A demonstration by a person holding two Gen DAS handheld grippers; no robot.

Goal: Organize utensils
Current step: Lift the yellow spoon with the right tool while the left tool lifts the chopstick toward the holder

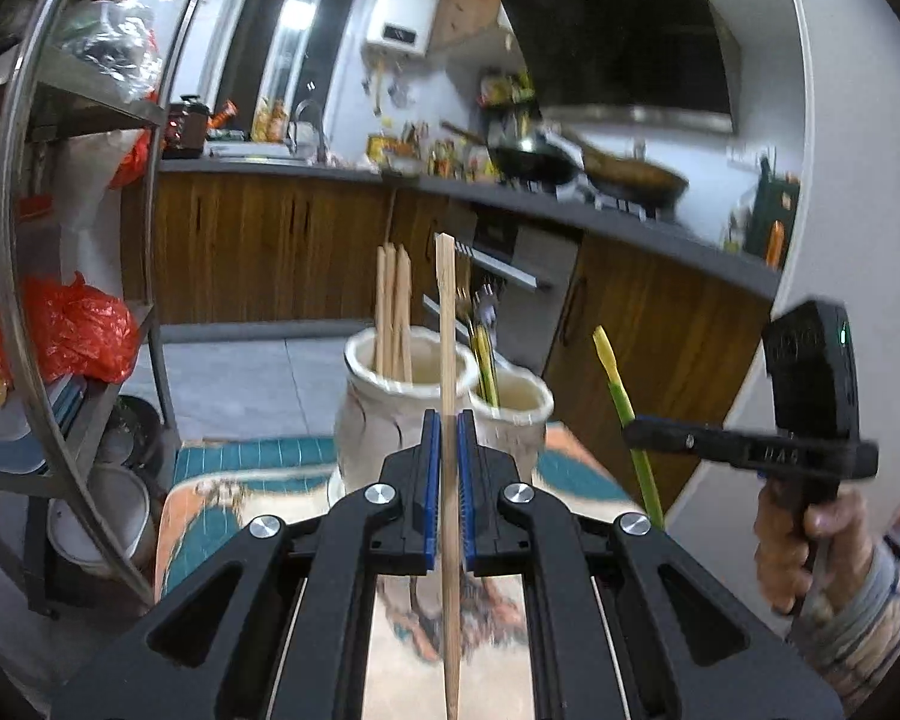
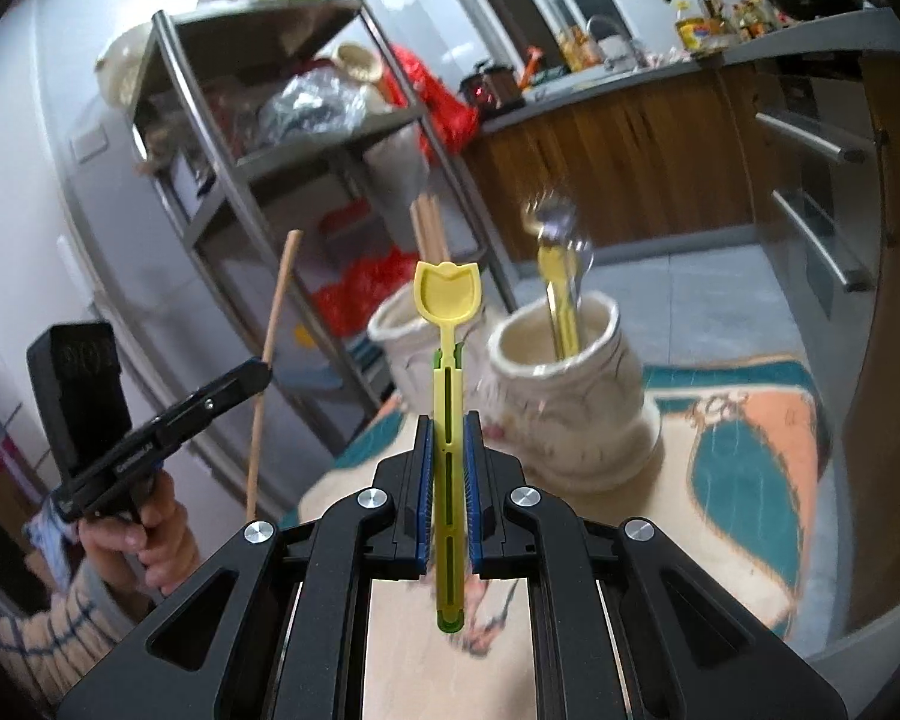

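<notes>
My left gripper (image 1: pixel 448 420) is shut on a wooden chopstick (image 1: pixel 447 324), held upright above the table, near the left white ceramic jar (image 1: pixel 360 426) that holds several wooden chopsticks (image 1: pixel 393 312). The right jar (image 1: pixel 525 414) holds yellow utensils. My right gripper (image 2: pixel 448 420) is shut on a yellow-green plastic spoon (image 2: pixel 448 300), bowl up, in front of the two jars (image 2: pixel 576 396). The spoon jar holds metal and yellow spoons (image 2: pixel 561 276). The left gripper with its chopstick (image 2: pixel 273 336) shows at the left of the right wrist view; the right gripper (image 1: pixel 636 435) shows in the left wrist view.
The jars stand on a table with a teal-and-orange patterned cloth (image 2: pixel 750 438). A metal shelf rack (image 2: pixel 258 138) with bags and bowls stands at the left. A kitchen counter with woks (image 1: pixel 576 168) and wooden cabinets runs behind.
</notes>
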